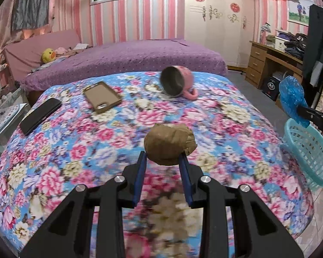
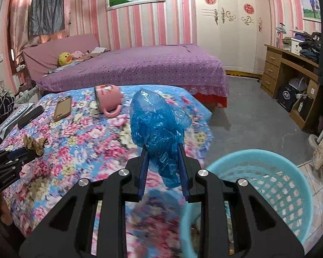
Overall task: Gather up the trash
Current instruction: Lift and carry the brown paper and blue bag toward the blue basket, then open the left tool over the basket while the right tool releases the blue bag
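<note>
My left gripper (image 1: pixel 163 158) is shut on a crumpled brown paper ball (image 1: pixel 170 143) and holds it above the floral bedspread (image 1: pixel 75 139). The same gripper (image 2: pixel 29 150) and paper (image 2: pixel 35 144) show at the left of the right wrist view. My right gripper (image 2: pixel 162 150) is shut on a crumpled blue plastic bag (image 2: pixel 158 124), held just left of a turquoise plastic basket (image 2: pixel 280 178). In the left wrist view the bag (image 1: pixel 292 101) and right gripper (image 1: pixel 301 109) hang above the basket (image 1: pixel 308 150) at the bed's right edge.
On the floral bed lie a tipped pink mug (image 1: pixel 178 82), a brown phone case (image 1: pixel 102 96) and a black phone (image 1: pixel 41 115). Behind is a purple bed (image 1: pixel 129 58) with a yellow duck toy (image 1: pixel 48 56). A wooden desk (image 2: pixel 290 68) stands at the right on grey floor (image 2: pixel 252 111).
</note>
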A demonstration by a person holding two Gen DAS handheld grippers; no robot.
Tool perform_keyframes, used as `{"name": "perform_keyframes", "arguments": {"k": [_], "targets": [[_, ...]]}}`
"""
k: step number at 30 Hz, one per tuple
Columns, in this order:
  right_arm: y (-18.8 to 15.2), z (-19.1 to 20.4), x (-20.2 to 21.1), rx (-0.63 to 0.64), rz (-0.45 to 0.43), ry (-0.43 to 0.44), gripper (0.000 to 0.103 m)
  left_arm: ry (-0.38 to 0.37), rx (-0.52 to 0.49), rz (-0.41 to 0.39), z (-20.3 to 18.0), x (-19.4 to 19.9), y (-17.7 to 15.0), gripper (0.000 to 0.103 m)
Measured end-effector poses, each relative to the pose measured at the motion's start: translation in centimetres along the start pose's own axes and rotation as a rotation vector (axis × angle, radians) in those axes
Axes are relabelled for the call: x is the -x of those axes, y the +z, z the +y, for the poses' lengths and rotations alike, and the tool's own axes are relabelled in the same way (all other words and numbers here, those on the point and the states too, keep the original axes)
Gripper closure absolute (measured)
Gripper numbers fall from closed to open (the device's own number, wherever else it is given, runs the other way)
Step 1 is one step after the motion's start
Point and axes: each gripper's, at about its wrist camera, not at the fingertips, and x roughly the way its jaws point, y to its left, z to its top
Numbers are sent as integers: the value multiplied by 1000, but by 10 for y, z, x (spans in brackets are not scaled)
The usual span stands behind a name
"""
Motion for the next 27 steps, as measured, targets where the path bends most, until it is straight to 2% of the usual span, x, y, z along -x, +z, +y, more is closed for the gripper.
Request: {"name": "perform_keyframes", "arguments": {"k": [11,19,27], "targets": [[-25,-84,33,-81,1,-115,77,-127,-50,-2,-74,-2,8,72],[-51,-146,55,-165,15,-211,77,-196,-130,-35,-136,-5,20,72],[-63,-170,59,-188,41,-249,77,-295,-169,-15,-200,-27,22,72]]}}
